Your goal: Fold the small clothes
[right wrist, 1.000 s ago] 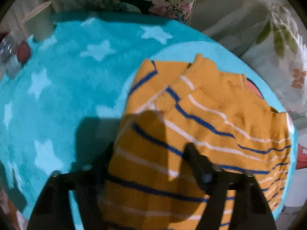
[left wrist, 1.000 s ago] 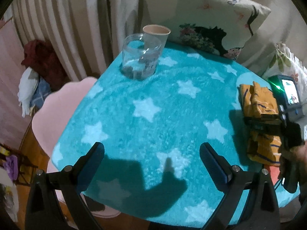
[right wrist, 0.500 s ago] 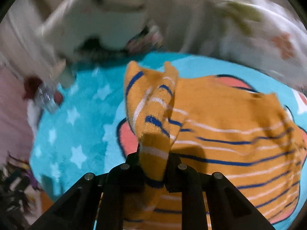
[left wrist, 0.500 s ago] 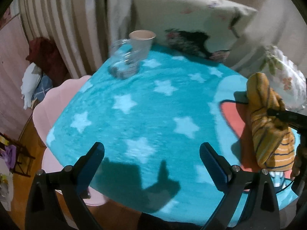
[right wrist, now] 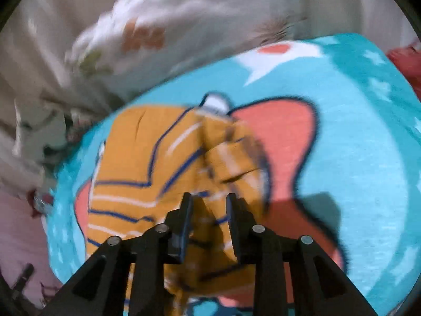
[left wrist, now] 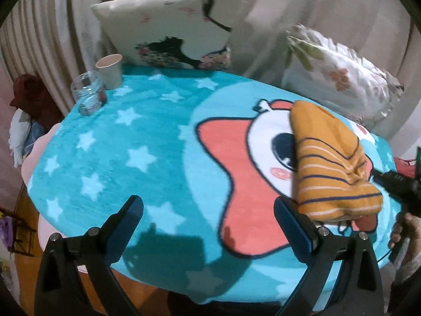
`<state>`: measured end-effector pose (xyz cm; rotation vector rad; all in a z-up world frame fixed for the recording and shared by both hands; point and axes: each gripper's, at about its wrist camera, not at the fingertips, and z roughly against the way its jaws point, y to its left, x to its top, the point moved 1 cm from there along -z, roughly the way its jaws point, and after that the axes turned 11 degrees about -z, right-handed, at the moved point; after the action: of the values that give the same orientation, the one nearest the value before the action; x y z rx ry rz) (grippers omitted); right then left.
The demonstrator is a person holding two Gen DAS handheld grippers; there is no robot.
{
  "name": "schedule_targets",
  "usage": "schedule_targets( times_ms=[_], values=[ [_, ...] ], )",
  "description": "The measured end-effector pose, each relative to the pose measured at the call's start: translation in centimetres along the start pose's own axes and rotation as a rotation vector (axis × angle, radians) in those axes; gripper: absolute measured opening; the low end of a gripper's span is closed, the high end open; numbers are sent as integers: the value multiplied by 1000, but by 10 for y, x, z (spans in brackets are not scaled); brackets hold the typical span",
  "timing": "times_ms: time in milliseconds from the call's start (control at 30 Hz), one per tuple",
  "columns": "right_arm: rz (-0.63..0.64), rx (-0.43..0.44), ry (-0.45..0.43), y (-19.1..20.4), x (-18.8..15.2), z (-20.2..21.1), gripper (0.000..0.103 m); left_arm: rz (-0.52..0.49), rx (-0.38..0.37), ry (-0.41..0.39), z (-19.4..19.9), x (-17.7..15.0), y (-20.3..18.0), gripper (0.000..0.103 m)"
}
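L wrist view: my left tongs (left wrist: 208, 218) are spread wide w/ nothing between them, hovering over the near edge of the surface, which is covered by a turquoise fleece blanket with pale stars and a cartoon face (left wrist: 147, 142). The small orange knit garment with navy and white stripes (left wrist: 329, 160) sits at the right, bunched and lifted at its near-right corner where my right tongs (left wrist: 379, 176) meet it. Far left there's a clear glass jar (left wrist: 88, 96) w/ a beige paper cup (left wrist: 110, 71) just beside it, well apart from the garment.

R wrist view: blurry, so detail is soft. My right tongs (right wrist: 209, 210) have just been opening a bit; garment (right wrist: 147, 158) fabric lies between the pads, but I can't tell if they're actually pinching it or if it's loose.

What could go wrong, imo:
- If the pinch is slack, the lifted corner drops before it's laid over, & the fold collapses into a lump.
- Only one corner is held; the left tongs are off the cloth, so the rest may drag or skew & the edges won't line up.
- The fleece may catch the knit, so the whole garment slides instead of folding.
- A wide left sweep could knock the jar or cup at the far edge.
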<state>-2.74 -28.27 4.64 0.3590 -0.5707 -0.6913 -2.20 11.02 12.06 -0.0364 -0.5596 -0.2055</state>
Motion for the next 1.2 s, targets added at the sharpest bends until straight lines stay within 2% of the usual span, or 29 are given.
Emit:
schedule_targets(
  times_ms=[67,167,233,300,333,367,400,433,533,600,633,667,700,800,933,967,1067,1133,1167,1200],
  values=[
    [7,40,-39,-1,7,23,33,-3,-2,4,-1,-2,-11,99],
    [91,160,-35,28,1,41,33,-7,-14,16,-4,-4,-30,99],
    [176,285,55,54,-17,34,33,-10,-17,12,-3,-4,-40,99],
    [223,327,138,65,-32,17,32,-19,-12,6,-3,-3,-49,99],
    [255,302,175,67,-41,2,32,-21,-10,5,-3,-2,-51,99],
    [269,254,187,64,-45,-8,25,-23,-8,5,-4,-2,-53,99],
    [280,171,199,56,-47,-23,8,-22,-8,6,-5,-2,-55,99],
    [276,112,217,45,-47,-35,1,-21,-9,7,-5,-1,-56,99],
    [190,144,208,23,-33,-25,0,-21,-27,7,-10,2,-57,99],
    [178,131,143,20,-22,-5,32,-24,-65,1,-19,8,-58,99],
    [168,163,110,20,-15,6,43,-30,-87,1,-26,12,-60,99],
    [143,215,90,16,-9,16,66,-40,-110,5,-34,18,-63,99],
    [121,239,75,10,-5,24,81,-53,-139,9,-45,25,-66,99],
    [108,200,71,3,9,9,86,-92,-215,30,-83,46,-73,99],
    [70,157,104,-11,25,-27,86,-107,-399,59,-130,73,-84,99],
    [48,171,112,-19,24,-29,86,-134,-454,64,-143,80,-93,99],
    [-47,245,160,-20,26,-53,90,-196,-535,96,-170,88,-116,99],
    [-64,244,119,-15,24,-58,92,-187,-627,174,-191,85,-134,99],
    [-67,237,121,-10,23,-61,89,-191,-623,153,-189,85,-138,100],
    [-68,233,130,-6,24,-64,73,-207,-651,157,-187,87,-142,84]
  ],
)
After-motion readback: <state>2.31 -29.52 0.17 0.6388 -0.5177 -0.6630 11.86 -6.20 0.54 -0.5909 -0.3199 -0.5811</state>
